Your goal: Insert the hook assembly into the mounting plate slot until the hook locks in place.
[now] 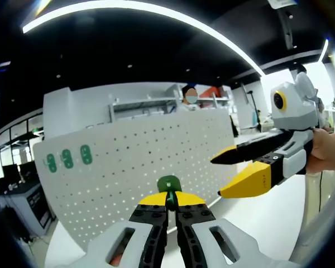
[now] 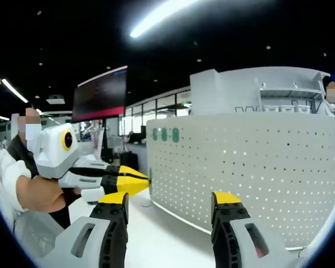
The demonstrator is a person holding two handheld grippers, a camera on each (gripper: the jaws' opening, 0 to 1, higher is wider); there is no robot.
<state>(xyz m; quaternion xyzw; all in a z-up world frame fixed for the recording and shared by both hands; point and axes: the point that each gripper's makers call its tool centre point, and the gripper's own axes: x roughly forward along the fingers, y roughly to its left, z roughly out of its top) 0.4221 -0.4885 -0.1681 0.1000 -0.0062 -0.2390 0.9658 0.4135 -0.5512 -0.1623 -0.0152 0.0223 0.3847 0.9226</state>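
Observation:
A white perforated mounting plate (image 1: pixel 134 162) stands upright on the table, with three green hooks (image 1: pixel 67 158) fixed near its upper left corner. My left gripper (image 1: pixel 168 202) is shut on a green hook assembly (image 1: pixel 168 183), held just in front of the plate's lower middle. My right gripper (image 1: pixel 216 177) comes in from the right, open and empty, a little away from the plate. In the right gripper view my right gripper (image 2: pixel 170 200) stands wide open before the plate (image 2: pixel 257 162). My left gripper (image 2: pixel 144 180) is at that plate's left edge, below the three green hooks (image 2: pixel 164 134).
The plate rests on a white tabletop (image 2: pixel 167 240). A person (image 1: pixel 190 96) stands behind the plate by white shelving (image 1: pixel 139 106). A hand (image 2: pixel 42 192) holds the left gripper. A dark wall screen (image 2: pixel 100 95) hangs at the back.

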